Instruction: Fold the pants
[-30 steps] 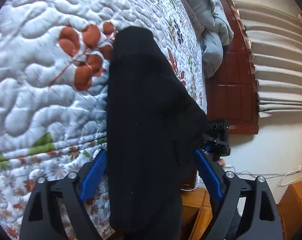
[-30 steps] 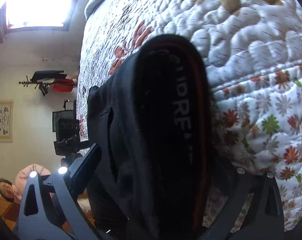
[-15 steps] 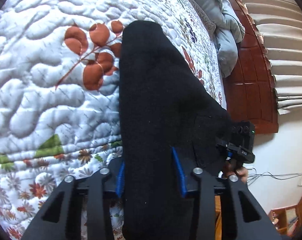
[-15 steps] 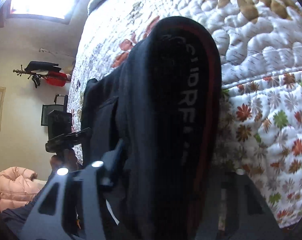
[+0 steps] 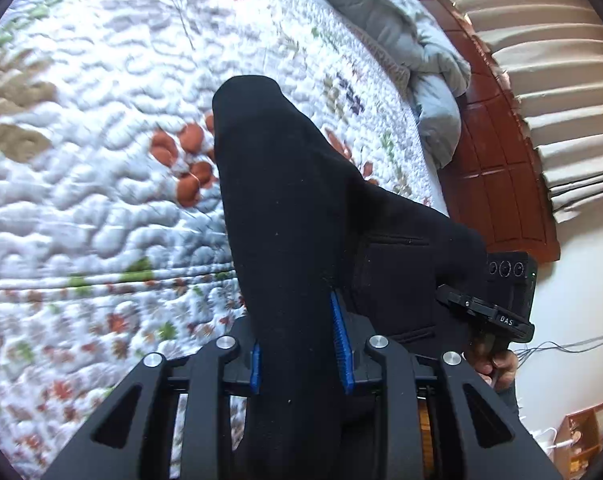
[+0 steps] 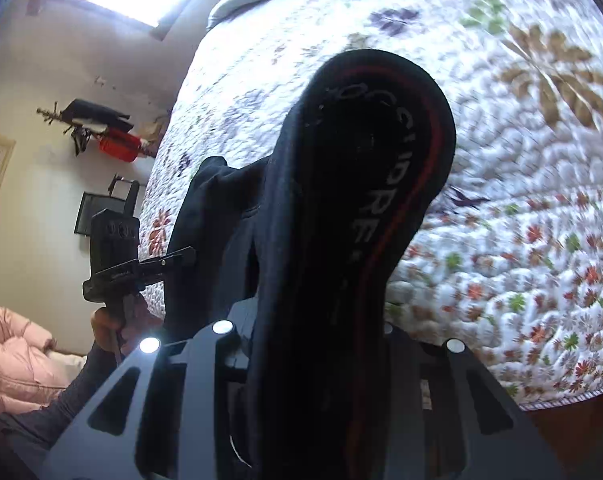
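Moved since a second ago: black pants [image 5: 297,240] carried farther over the floral quilt [image 5: 81,200], with the orange leaf motif slid from 10 o'clock toward centre-left in the left wrist view. Motion blur on the quilt in both views; transport judged under way.

Pants: held off the quilt between both tools, draped forward past the fingers, far end toward 12 o'clock. Waistband with red stripe and lettering [image 6: 381,200] on the right-hand side.

Left gripper [image 5: 301,344]: open a second ago, now closed narrow on a bunched pants edge, blue pads [image 5: 338,340] pressed against the cloth.

Right gripper [image 6: 317,340]: fingers hidden under waistband fabric; clamped, judging by the cloth hanging from it.

Both grips secured. Next: lay flat on the quilt, then fold.
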Demonstrator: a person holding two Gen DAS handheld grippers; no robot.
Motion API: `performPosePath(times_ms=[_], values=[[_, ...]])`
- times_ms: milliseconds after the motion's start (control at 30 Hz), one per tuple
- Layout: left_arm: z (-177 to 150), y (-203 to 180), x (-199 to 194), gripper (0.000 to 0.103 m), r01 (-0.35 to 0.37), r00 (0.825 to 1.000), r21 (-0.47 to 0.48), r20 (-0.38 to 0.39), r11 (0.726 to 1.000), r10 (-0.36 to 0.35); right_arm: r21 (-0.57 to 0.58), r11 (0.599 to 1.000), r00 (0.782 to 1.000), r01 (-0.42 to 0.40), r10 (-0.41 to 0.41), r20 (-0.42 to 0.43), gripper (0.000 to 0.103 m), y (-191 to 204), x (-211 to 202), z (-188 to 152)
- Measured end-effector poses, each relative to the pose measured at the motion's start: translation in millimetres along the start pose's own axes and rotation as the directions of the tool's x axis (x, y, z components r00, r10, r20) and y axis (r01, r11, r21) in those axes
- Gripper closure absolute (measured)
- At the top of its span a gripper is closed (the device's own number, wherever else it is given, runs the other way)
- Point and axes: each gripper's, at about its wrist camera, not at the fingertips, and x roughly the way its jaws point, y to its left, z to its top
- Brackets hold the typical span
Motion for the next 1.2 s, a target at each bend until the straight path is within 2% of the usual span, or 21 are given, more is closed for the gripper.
performPosePath(times_ms=[133, 267, 400, 567, 733, 933, 1033, 1133, 1200], values=[[5, 3, -35, 0.075, 0.002, 0.998, 0.004, 0.058, 1.0, -0.002, -0.056, 0.998, 1.0, -0.004, 0.004, -0.004, 0.073, 33, 9, 17], [20, 18, -68, 0.075, -0.009, 0.994, -0.005, 0.112, 1.0, 0.01, -0.114, 0.993, 1.0, -0.012, 0.01, -0.017, 0.073, 77, 33, 50], [46, 37, -99, 0.075, -0.028, 0.985, -0.024, 0.168, 0.999, 0.032, -0.158, 0.987, 0.999, -0.026, 0.02, -0.035, 0.073, 112, 61, 82], [86, 69, -122, 0.075, -0.064, 0.976, -0.043, 0.206, 0.997, 0.071, -0.19, 0.981, 0.998, -0.043, 0.032, -0.061, 0.073, 132, 92, 108], [130, 108, -127, 0.075, -0.104, 0.972, -0.068, 0.202, 0.992, 0.116, -0.183, 0.982, 0.995, -0.052, 0.035, -0.091, 0.073, 130, 125, 138], [177, 164, -120, 0.075, -0.145, 0.97, -0.123, 0.178, 0.982, 0.165, -0.125, 0.99, 0.99, -0.067, 0.05, -0.134, 0.073, 120, 188, 174], [186, 196, -111, 0.075, -0.154, 0.972, -0.167, 0.151, 0.974, 0.18, -0.087, 0.994, 0.986, -0.065, 0.051, -0.157, 0.073, 109, 216, 185], [182, 217, -101, 0.073, -0.12, 0.979, -0.191, 0.141, 0.974, 0.148, -0.029, 0.995, 0.982, -0.094, 0.088, -0.165, 0.072, 87, 227, 189], [174, 224, -99, 0.069, -0.092, 0.981, -0.203, 0.151, 0.975, 0.124, -0.018, 0.995, 0.981, -0.101, 0.097, -0.171, 0.068, 77, 230, 188]])
